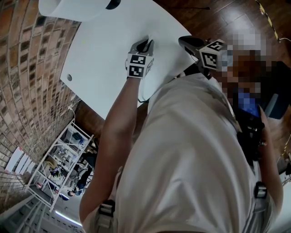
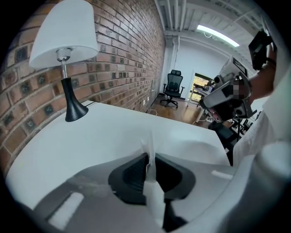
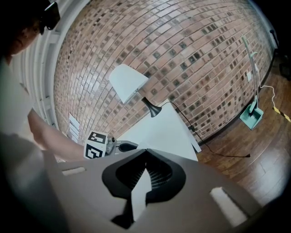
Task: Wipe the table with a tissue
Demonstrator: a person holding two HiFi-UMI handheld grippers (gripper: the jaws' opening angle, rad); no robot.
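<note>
Tissue [image 2: 148, 146] mostly hidden | left tongs [image 2: 150, 157] clamp it | lamp [image 1: 72, 9] cropped

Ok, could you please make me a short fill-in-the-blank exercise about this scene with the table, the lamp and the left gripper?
1. The left gripper is shut on a thin white ____.
2. The lamp on the table has a white shade and a ____ base.
3. The wall behind the lamp is made of ____.

Missing words: tissue; black; brick.

Head view: steeply down from above. Gripper views: low, close. Shared: table [image 1: 104, 50], lamp [image 2: 63, 41].
</note>
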